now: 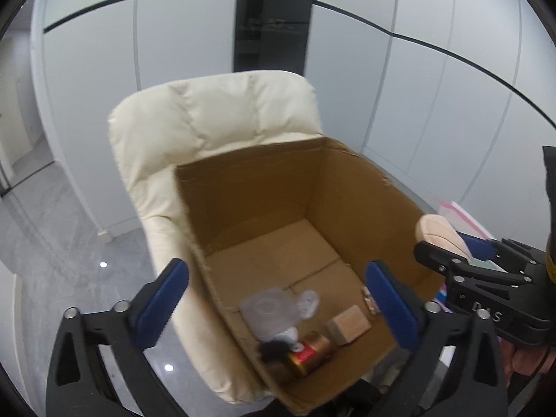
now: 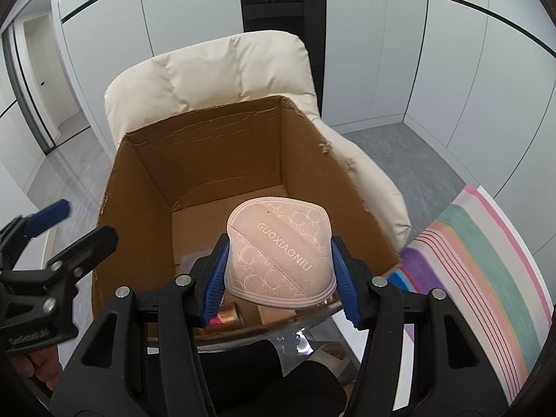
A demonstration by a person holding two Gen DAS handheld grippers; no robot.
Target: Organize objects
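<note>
An open cardboard box (image 1: pixel 250 187) (image 2: pixel 208 146) stands on a cream padded chair (image 1: pixel 208 121). On its floor lie a clear plastic piece (image 1: pixel 271 309), a small wooden block (image 1: pixel 349 323), a gold and red can (image 1: pixel 311 351) on its side and a black item (image 1: pixel 272 349). My left gripper (image 1: pixel 276 267) (image 2: pixel 87 219) is open over the box's near left corner, with nothing between its blue pads. My right gripper (image 2: pixel 279 243) (image 1: pixel 451 246) is shut on a pale pink shoe (image 2: pixel 278 243), sole up, above the box's near edge.
The chair (image 2: pixel 226 66) backs toward white wall panels and a dark column (image 2: pixel 281 0). A pastel striped mat (image 2: pixel 486 260) lies at the right. Grey floor (image 1: pixel 69 260) spreads to the left. A dark sleeve (image 2: pixel 271 375) sits under my right gripper.
</note>
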